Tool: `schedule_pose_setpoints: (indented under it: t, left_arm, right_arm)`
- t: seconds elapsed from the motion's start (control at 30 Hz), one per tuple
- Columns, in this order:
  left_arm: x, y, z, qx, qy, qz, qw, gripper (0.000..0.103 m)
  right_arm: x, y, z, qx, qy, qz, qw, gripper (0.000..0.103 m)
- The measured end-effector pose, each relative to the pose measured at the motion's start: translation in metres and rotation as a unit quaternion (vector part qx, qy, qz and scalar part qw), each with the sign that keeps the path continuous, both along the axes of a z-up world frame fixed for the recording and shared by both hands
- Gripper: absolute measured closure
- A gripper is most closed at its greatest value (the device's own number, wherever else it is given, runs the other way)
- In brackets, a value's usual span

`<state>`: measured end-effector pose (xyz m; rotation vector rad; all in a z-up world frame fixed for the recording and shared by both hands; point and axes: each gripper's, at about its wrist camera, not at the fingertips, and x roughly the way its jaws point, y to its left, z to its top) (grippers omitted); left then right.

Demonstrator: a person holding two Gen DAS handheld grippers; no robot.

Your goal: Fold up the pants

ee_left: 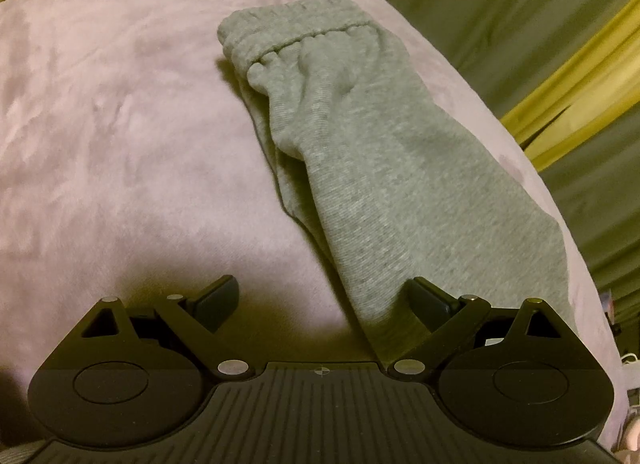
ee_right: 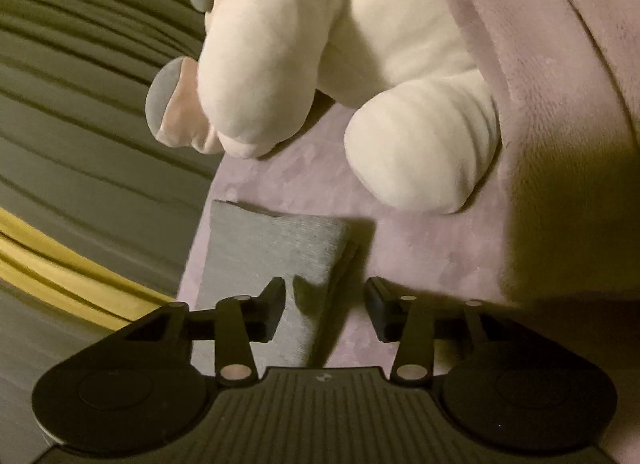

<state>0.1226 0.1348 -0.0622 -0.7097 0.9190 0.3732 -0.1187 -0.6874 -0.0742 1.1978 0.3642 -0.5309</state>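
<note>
Only the left wrist view shows the grey pants whole, folded lengthwise along the pink blanket's right edge, waistband farthest, with the left gripper spread wide and empty. The right gripper hangs half-open over a folded end, gripping nothing; a white plush toy lies beyond, and olive bedding past the blanket's edge.

The pants are heather grey, a fine knit fleck all over, ribbed at the gathered waistband. They lie on a pale pink-lilac plush blanket, mottled where the nap is brushed. The plush toy is cream-white with pink and grey-blue parts. The bedding beyond is olive green with a yellow stripe. Both hand-held grippers are matt black with silver rivets.
</note>
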Motion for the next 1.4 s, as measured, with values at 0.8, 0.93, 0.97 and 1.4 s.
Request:
schedule_pose_setpoints:
  t: [0.8, 0.93, 0.97, 1.4]
  left_arm:
    - [0.004, -0.004, -0.001, 0.01, 0.008, -0.005, 0.9999, 0.006]
    - [0.003, -0.003, -0.002, 0.005, 0.005, -0.004, 1.0, 0.006]
    - [0.003, -0.002, -0.002, 0.004, 0.005, -0.004, 1.0, 0.006]
    - [0.0, 0.0, -0.003, -0.007, -0.001, -0.001, 1.0, 0.005]
  right_arm:
    - [0.05, -0.001, -0.011, -0.056, -0.023, 0.055, 0.997, 0.075]
    - [0.054, -0.002, -0.012, -0.059, -0.018, 0.054, 0.997, 0.075]
    - [0.056, -0.002, -0.012, -0.059, -0.019, 0.054, 0.997, 0.075]
    - [0.056, 0.002, -0.009, -0.07, -0.026, 0.062, 0.995, 0.059]
